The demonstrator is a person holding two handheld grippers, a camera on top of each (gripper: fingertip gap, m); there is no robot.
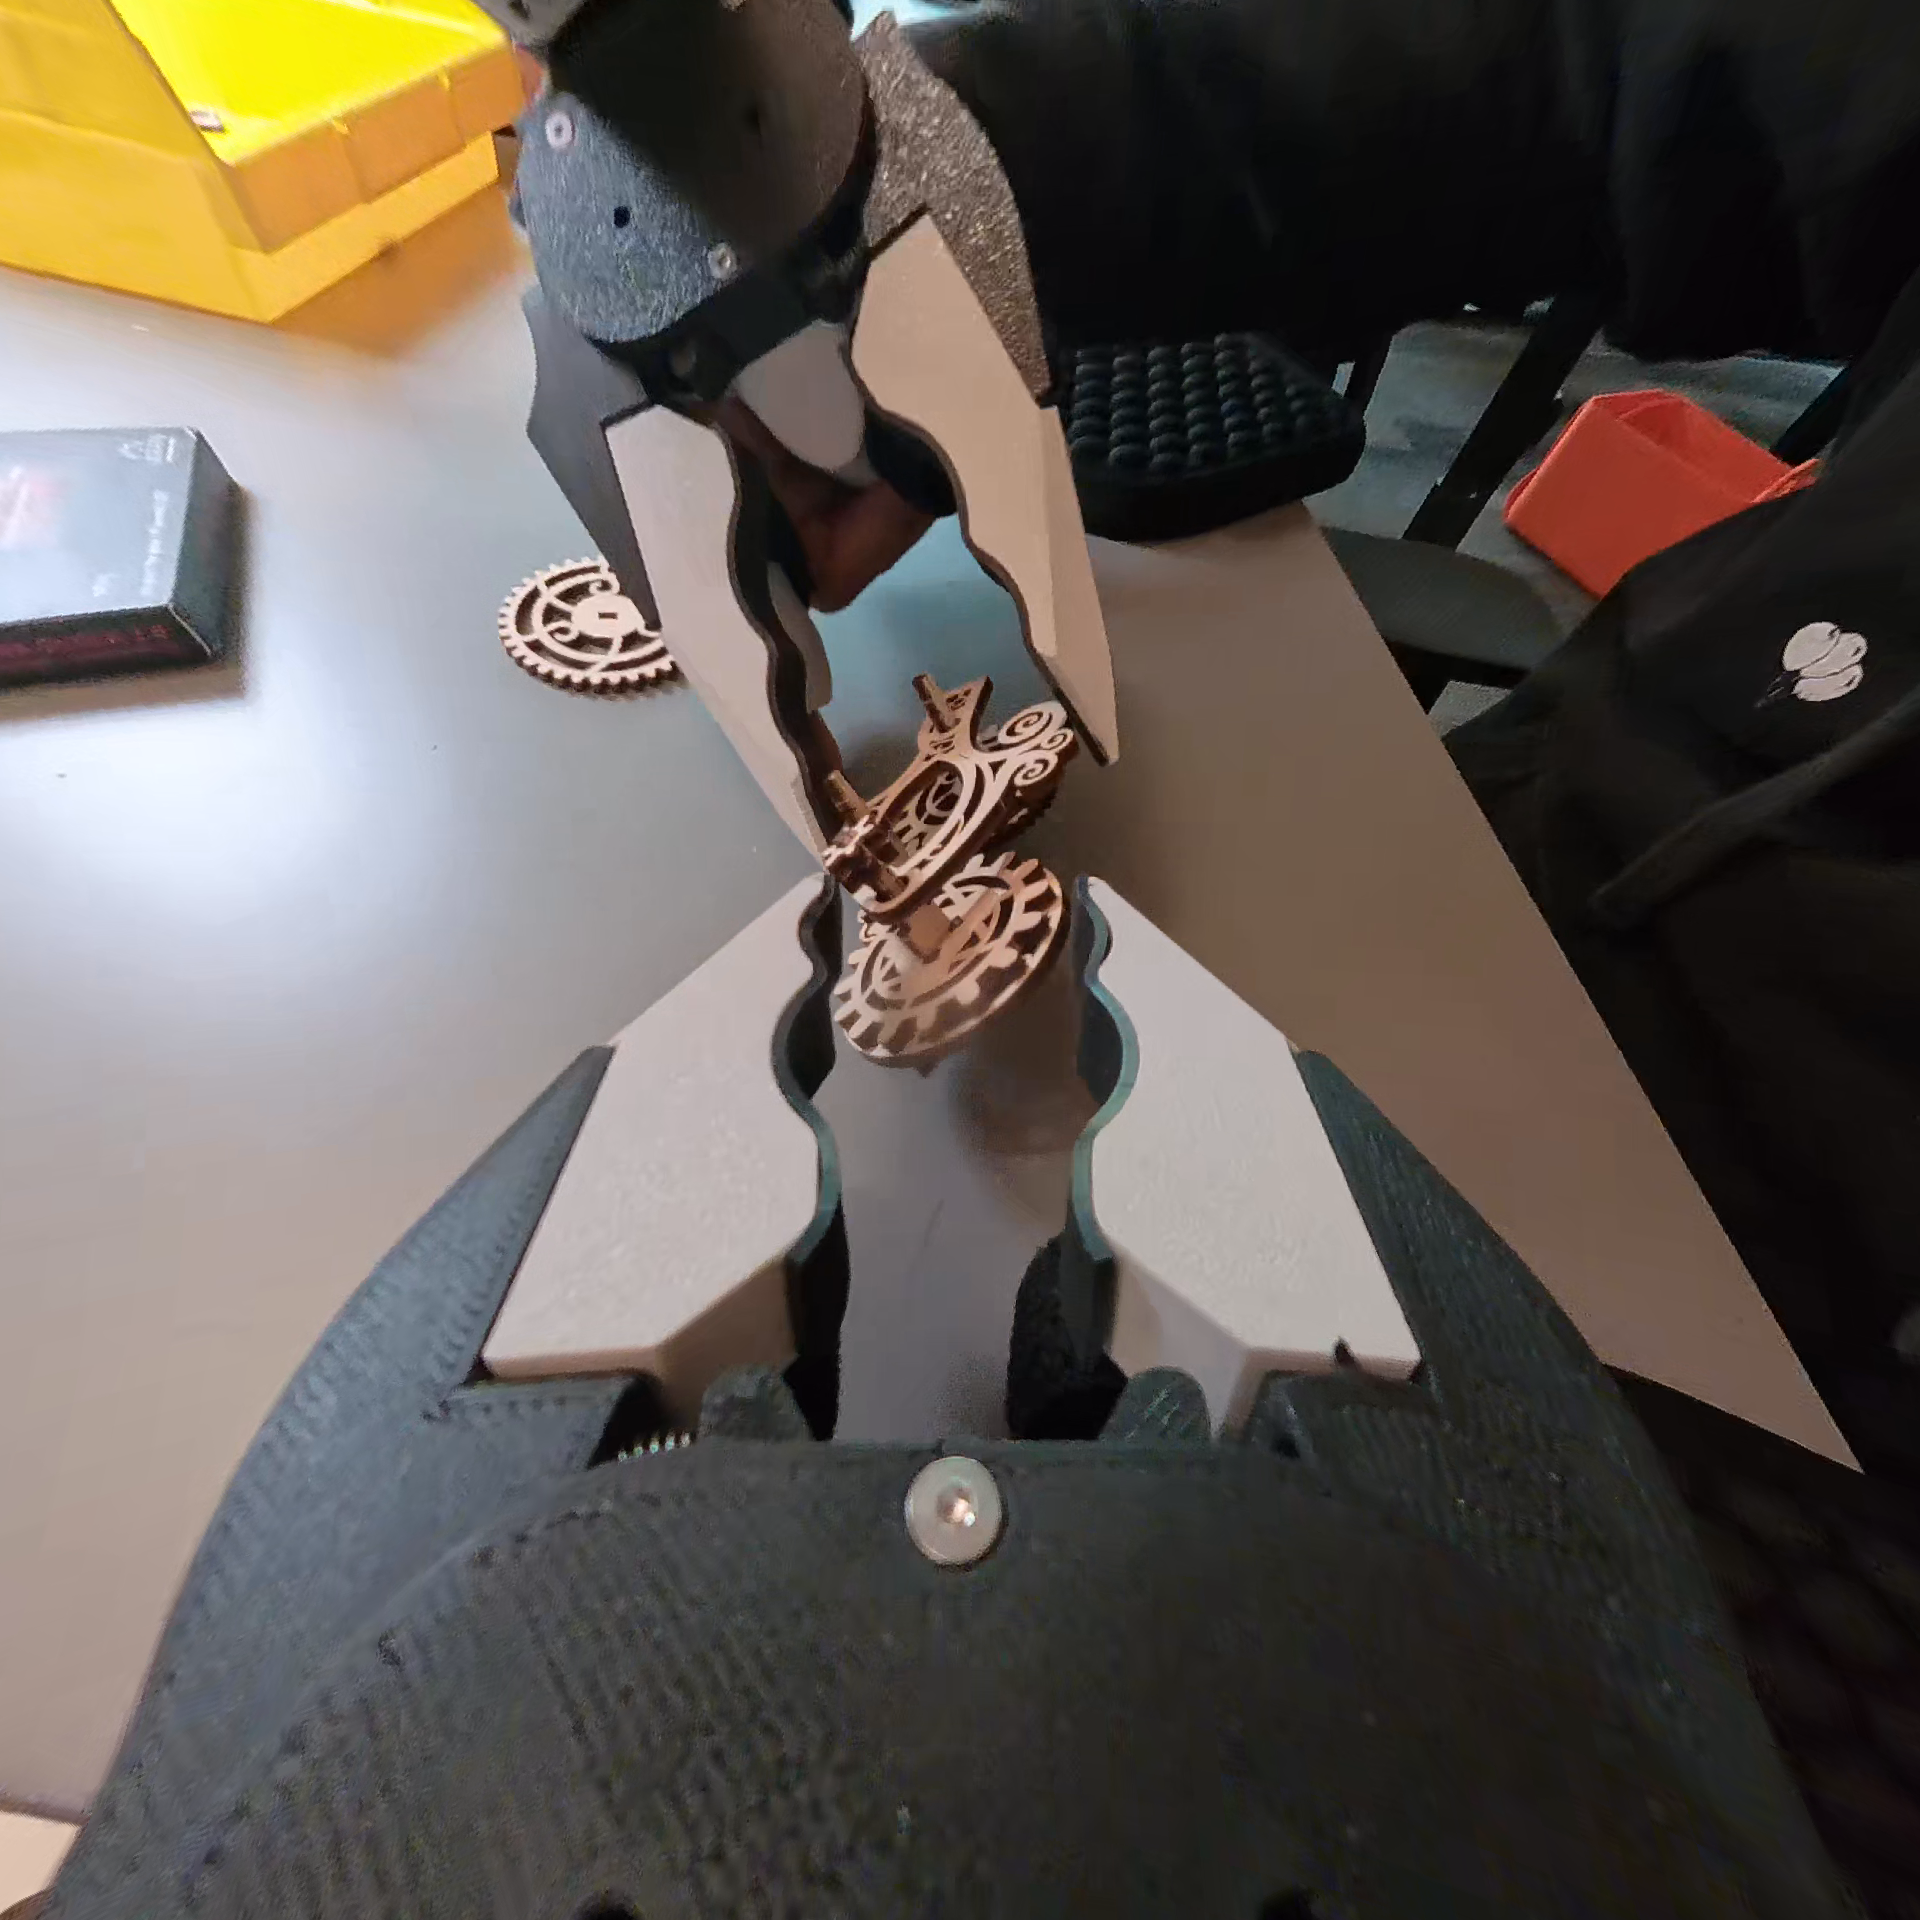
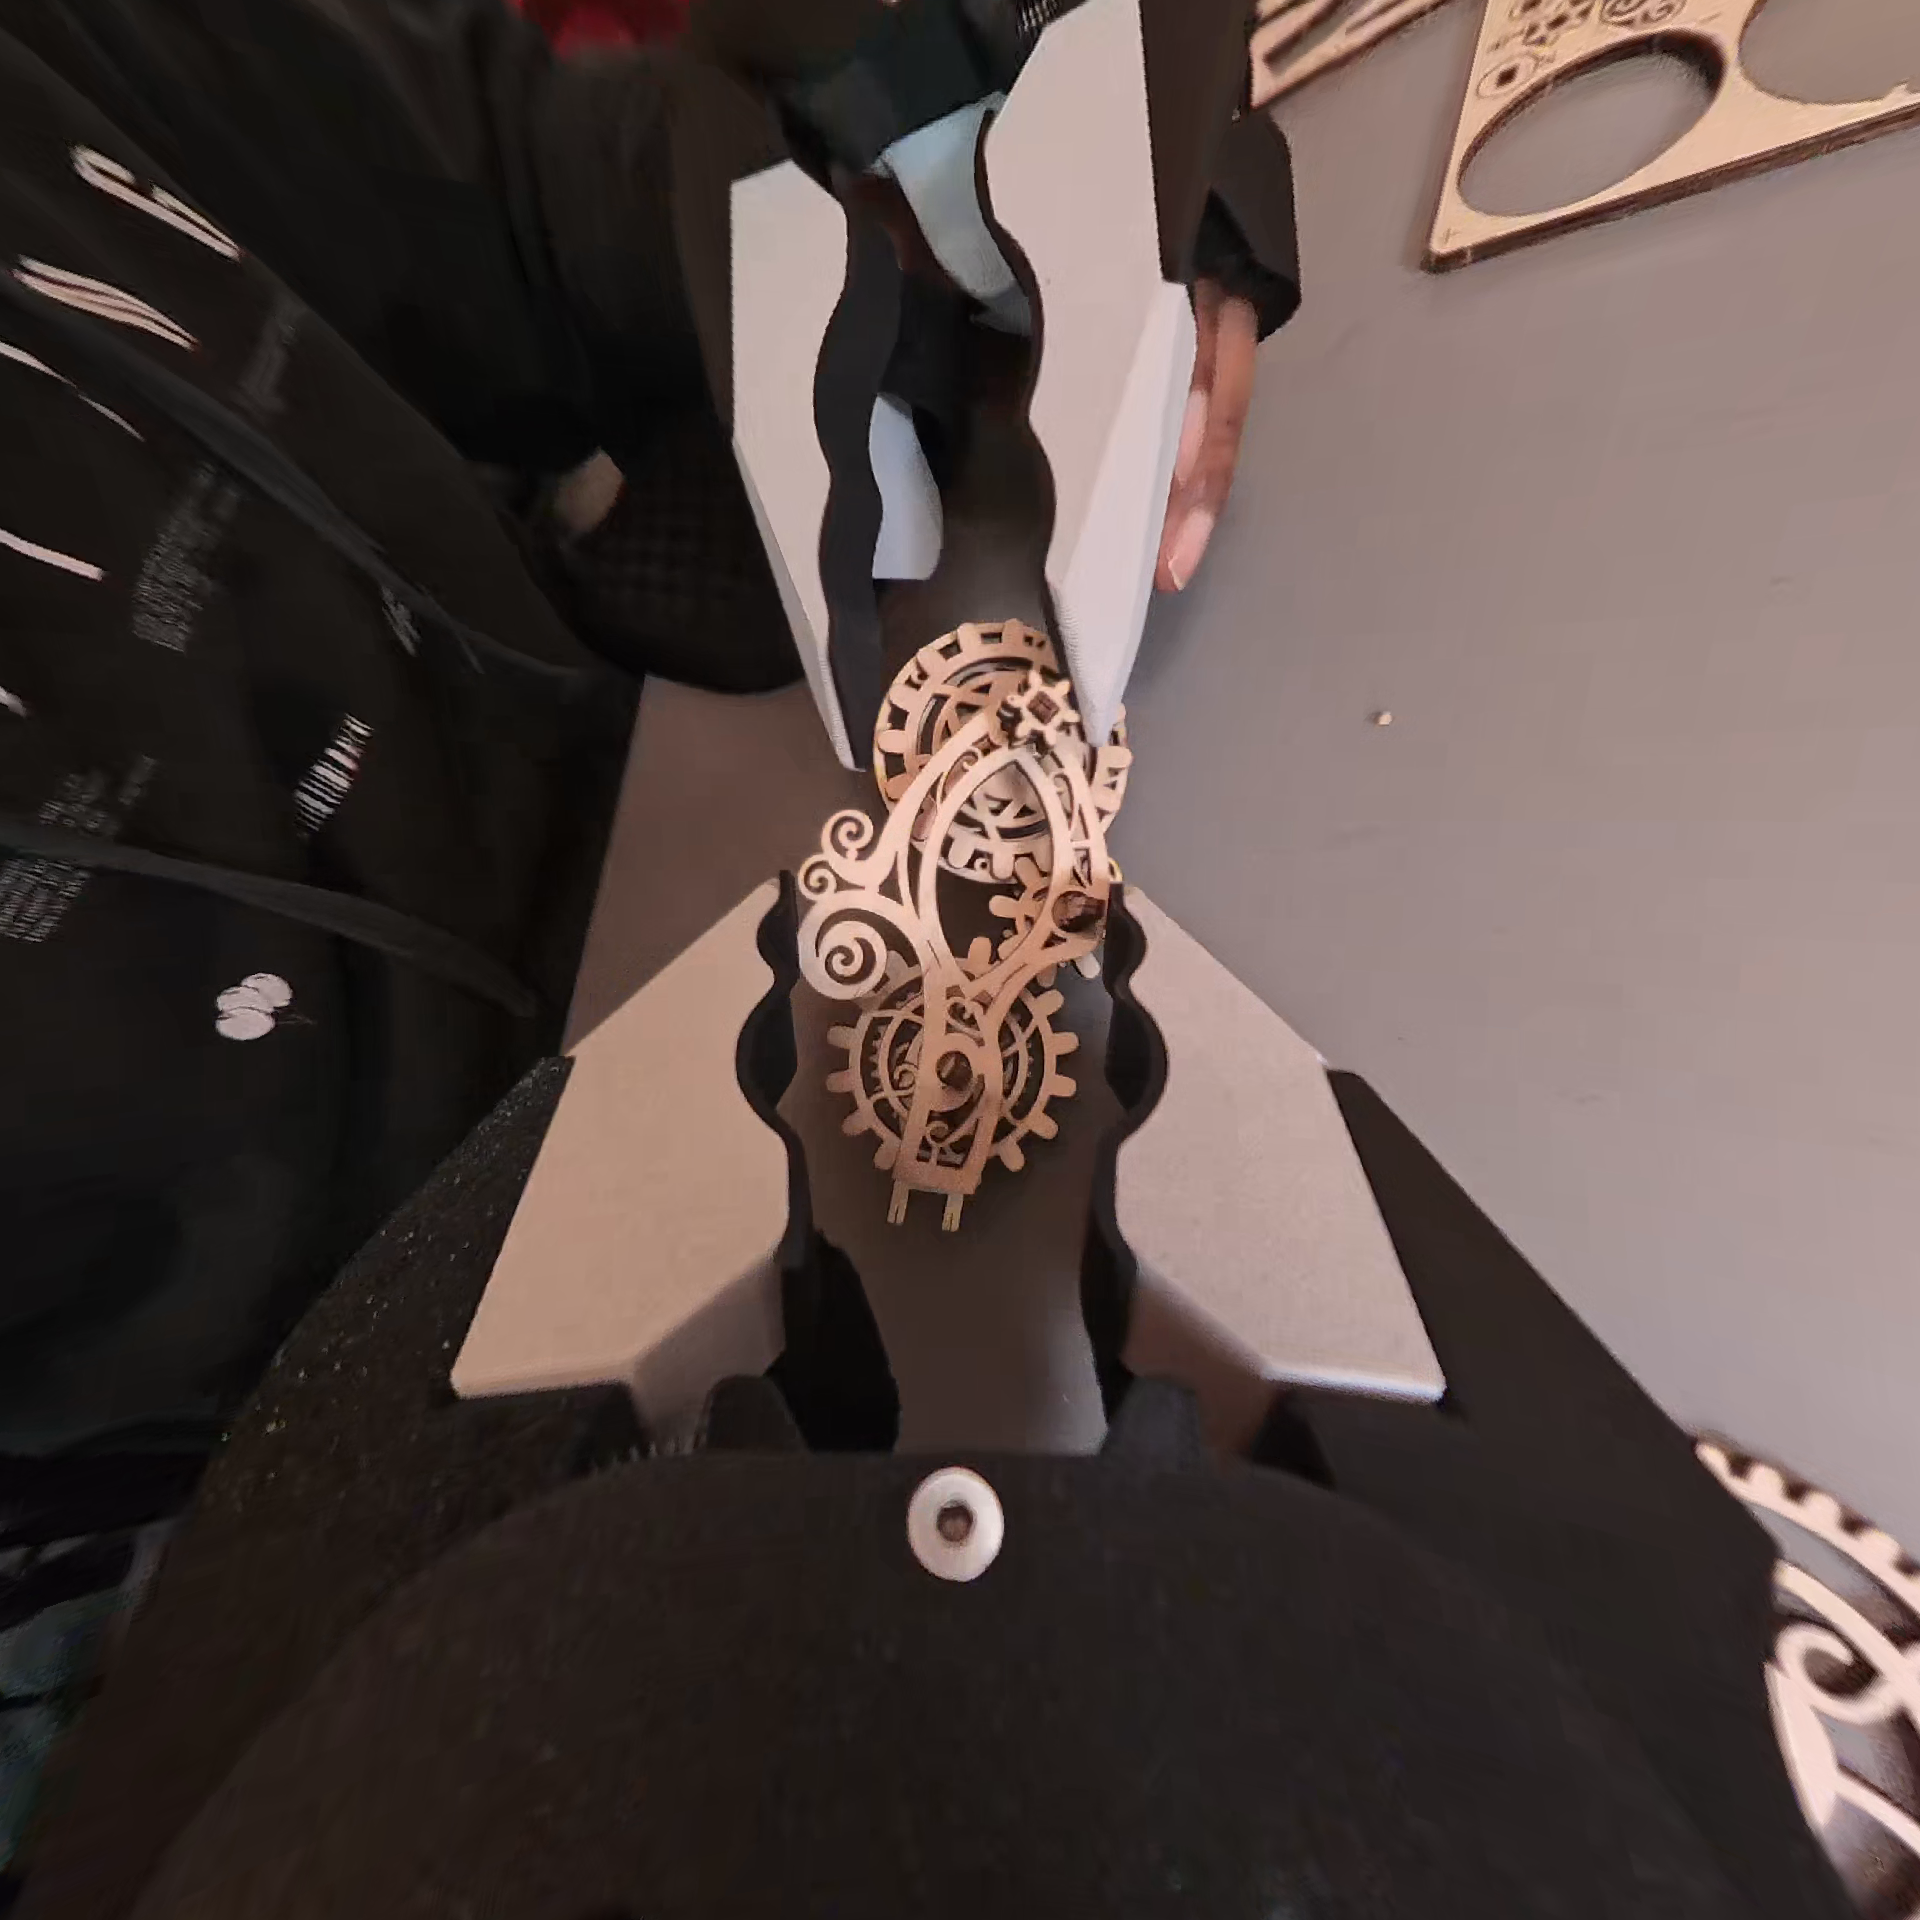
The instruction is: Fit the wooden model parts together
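A wooden model assembly hangs above the grey table (image 1: pixel 312 935) between both grippers. It is a scrolled openwork frame (image 2: pixel 935 894) with a toothed gear at each end. My right gripper (image 2: pixel 954 899) is shut across the frame's sides, with one gear (image 2: pixel 951 1081) between its fingers. It enters the left wrist view from the top (image 1: pixel 961 790). My left gripper (image 1: pixel 954 894) is closed on the other gear (image 1: pixel 951 966). It shows from the far side in the right wrist view (image 2: pixel 982 738), around that gear (image 2: pixel 987 821).
A loose wooden gear (image 1: pixel 587 634) lies on the table, with a black box (image 1: pixel 94 551) and a yellow box (image 1: pixel 208 156) farther left. Punched wooden sheets (image 2: pixel 1662 125) and a round wooden part (image 2: pixel 1849 1662) lie to the right. The table edge (image 1: pixel 1558 935) runs diagonally beside a person in dark clothing. Both grippers' tips are close together, under 4 cm apart.
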